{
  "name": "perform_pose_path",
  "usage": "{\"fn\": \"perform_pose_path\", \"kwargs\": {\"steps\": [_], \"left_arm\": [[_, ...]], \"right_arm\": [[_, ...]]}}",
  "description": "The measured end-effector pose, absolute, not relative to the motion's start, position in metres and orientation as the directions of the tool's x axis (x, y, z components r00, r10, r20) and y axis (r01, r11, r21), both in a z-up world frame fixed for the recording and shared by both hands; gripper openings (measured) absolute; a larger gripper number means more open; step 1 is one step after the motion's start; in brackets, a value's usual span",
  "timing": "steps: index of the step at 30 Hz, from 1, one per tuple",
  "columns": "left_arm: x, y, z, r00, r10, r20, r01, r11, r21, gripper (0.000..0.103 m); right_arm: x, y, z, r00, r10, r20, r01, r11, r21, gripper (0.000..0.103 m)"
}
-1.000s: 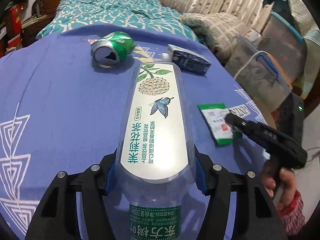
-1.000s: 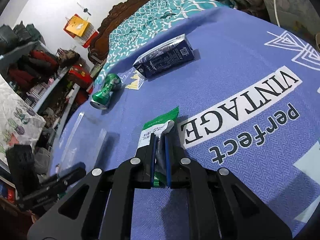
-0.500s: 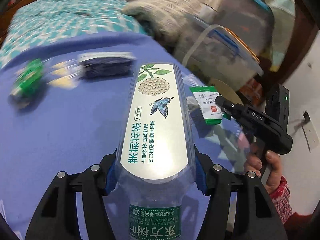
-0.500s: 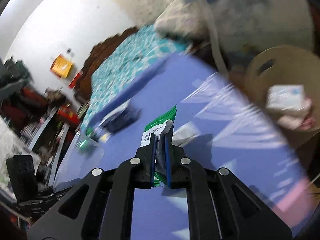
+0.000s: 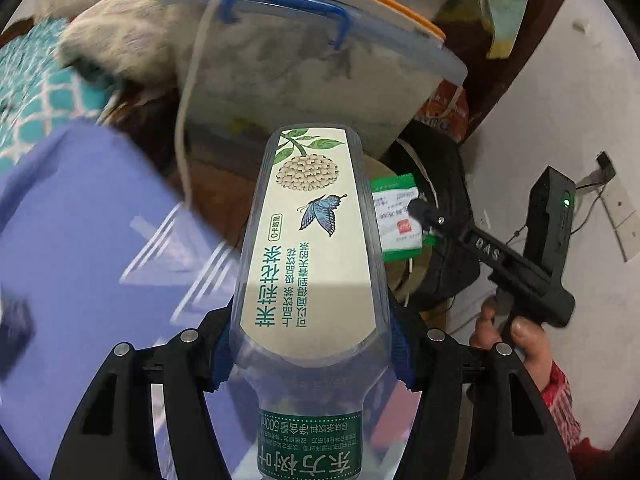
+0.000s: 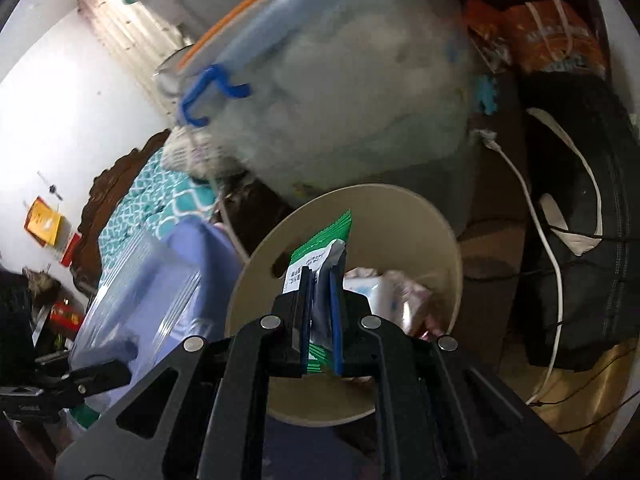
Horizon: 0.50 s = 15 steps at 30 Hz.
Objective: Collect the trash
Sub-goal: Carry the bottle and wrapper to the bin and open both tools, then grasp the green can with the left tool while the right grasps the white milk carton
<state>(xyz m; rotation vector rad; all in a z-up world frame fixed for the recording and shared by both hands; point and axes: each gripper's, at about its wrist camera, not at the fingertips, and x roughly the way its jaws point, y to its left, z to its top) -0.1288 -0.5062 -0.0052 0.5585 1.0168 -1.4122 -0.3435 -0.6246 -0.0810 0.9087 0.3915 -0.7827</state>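
A clear plastic bottle (image 5: 308, 256) with a cream label, a butterfly and a green band sticks out forward from my left gripper (image 5: 312, 360), whose blue pads press on both its sides. My right gripper (image 6: 320, 280) is shut on a green and white snack wrapper (image 6: 320, 248) and hangs over the open mouth of a beige round trash bin (image 6: 400, 194). In the left wrist view the right gripper (image 5: 418, 208) holds the wrapper (image 5: 394, 216) just right of the bottle, with a person's hand (image 5: 516, 332) on its grip. In the right wrist view the bottle (image 6: 132, 280) shows blurred at the left.
The bin has crumpled paper and wrappers (image 6: 380, 284) inside. The blue tablecloth's edge (image 5: 80, 220) lies to the left. Behind the bin stands a large translucent storage box (image 5: 300, 60) with a blue handle. A black bag (image 6: 580, 220) and white cables (image 6: 548, 240) lie on the right.
Both grippers have swung right, off the blue table towards the floor clutter. The can and carton have left both views. The beige bin now lies under the wrapper. Both grips are unchanged.
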Motion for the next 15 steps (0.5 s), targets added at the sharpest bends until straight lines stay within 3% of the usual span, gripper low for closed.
{"fn": "perform_pose_path", "kwargs": {"steps": [2, 4, 5, 6, 7, 8, 15], "left_arm": [[-0.136, -0.531, -0.010, -0.123, -0.529, -0.840, 0.968, 0.123, -0.219, 0.060], [-0.140, -0.547, -0.016, -0.131, -0.514, -0.848, 0.969, 0.113, -0.218, 0.070], [-0.141, -0.553, -0.018, -0.124, -0.513, -0.850, 0.967, 0.129, -0.219, 0.079], [-0.139, -0.553, -0.018, -0.124, -0.524, -0.842, 0.961, 0.148, -0.234, 0.080], [-0.137, -0.551, -0.018, -0.145, -0.531, -0.835, 0.954, 0.148, -0.260, 0.080], [-0.135, -0.549, -0.018, -0.160, -0.532, -0.832, 0.950, 0.146, -0.277, 0.080], [-0.118, -0.513, -0.006, -0.149, -0.563, -0.813, 0.936, 0.185, -0.300, 0.079]], "right_arm": [[-0.339, -0.633, -0.084, 0.657, -0.444, -0.609, 0.754, 0.374, 0.541, 0.014], [-0.333, -0.634, -0.084, 0.646, -0.446, -0.619, 0.763, 0.373, 0.528, 0.018], [-0.333, -0.635, -0.085, 0.653, -0.442, -0.615, 0.757, 0.372, 0.537, 0.030], [-0.333, -0.631, -0.084, 0.658, -0.445, -0.608, 0.753, 0.372, 0.543, 0.041], [-0.334, -0.627, -0.082, 0.651, -0.465, -0.601, 0.759, 0.366, 0.539, 0.069], [-0.336, -0.623, -0.081, 0.644, -0.492, -0.586, 0.763, 0.362, 0.535, 0.075], [-0.348, -0.600, -0.067, 0.651, -0.526, -0.548, 0.752, 0.350, 0.558, 0.071]]}}
